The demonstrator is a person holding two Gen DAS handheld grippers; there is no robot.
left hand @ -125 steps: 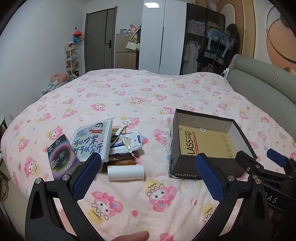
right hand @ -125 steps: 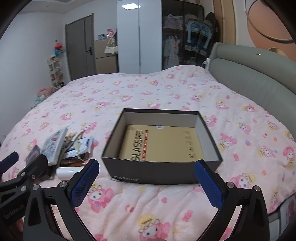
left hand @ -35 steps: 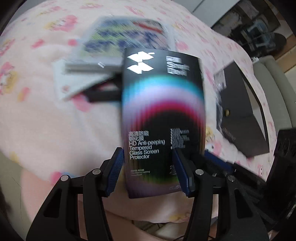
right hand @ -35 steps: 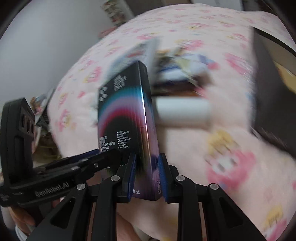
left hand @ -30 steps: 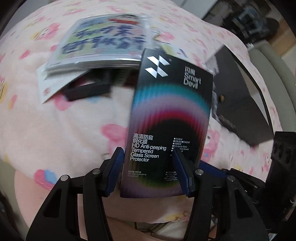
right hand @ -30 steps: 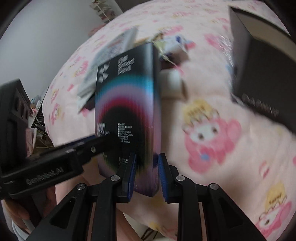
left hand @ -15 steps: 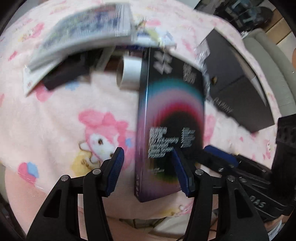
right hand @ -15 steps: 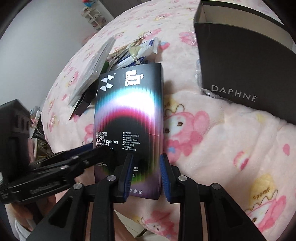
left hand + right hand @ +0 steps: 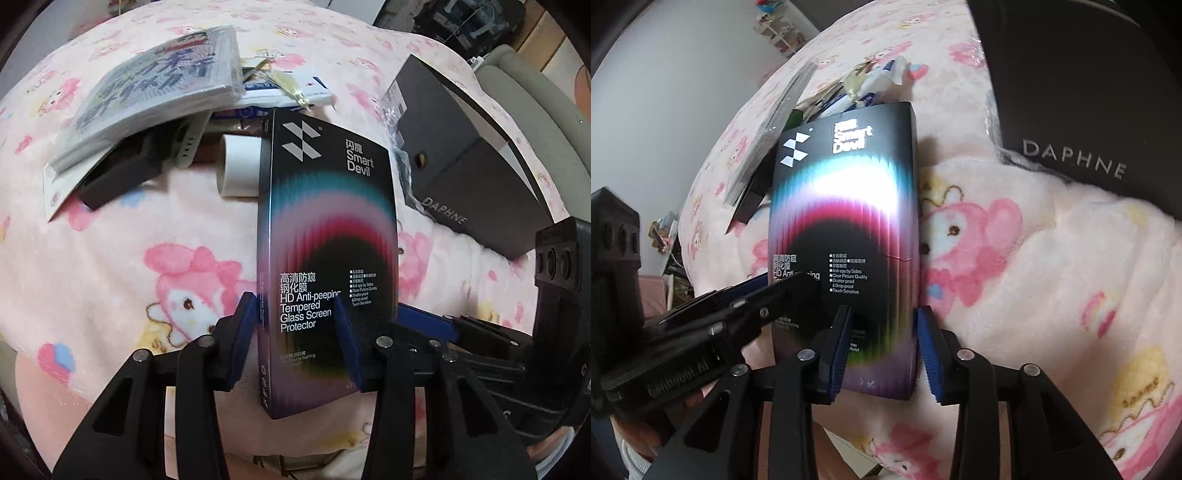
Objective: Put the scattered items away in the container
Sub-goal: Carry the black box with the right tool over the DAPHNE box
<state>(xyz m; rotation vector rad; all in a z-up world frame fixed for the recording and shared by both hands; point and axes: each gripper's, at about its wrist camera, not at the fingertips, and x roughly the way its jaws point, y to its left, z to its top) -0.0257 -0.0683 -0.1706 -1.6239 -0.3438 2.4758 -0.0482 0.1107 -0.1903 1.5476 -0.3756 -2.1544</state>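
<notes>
Nearest, both sets of jaws are closed on the near end of the screen protector box (image 9: 325,236), held in the air above the bed (image 9: 110,258). The left gripper (image 9: 295,332) clamps one side edge and the printed face; the right gripper (image 9: 882,343) pinches the other edge. With two grips crowded on one short end, the long far end hangs unsupported, so I judge it could twist or slip out if the hands move unevenly or one lets go early. Just beyond lies a white roll (image 9: 238,170), and behind it the pile: a cartoon-print packet (image 9: 155,92), a dark flat case (image 9: 114,181) and a white pouch (image 9: 288,92). Far right stands the dark container (image 9: 461,166), well apart from the box; its inside is hidden here.
</notes>
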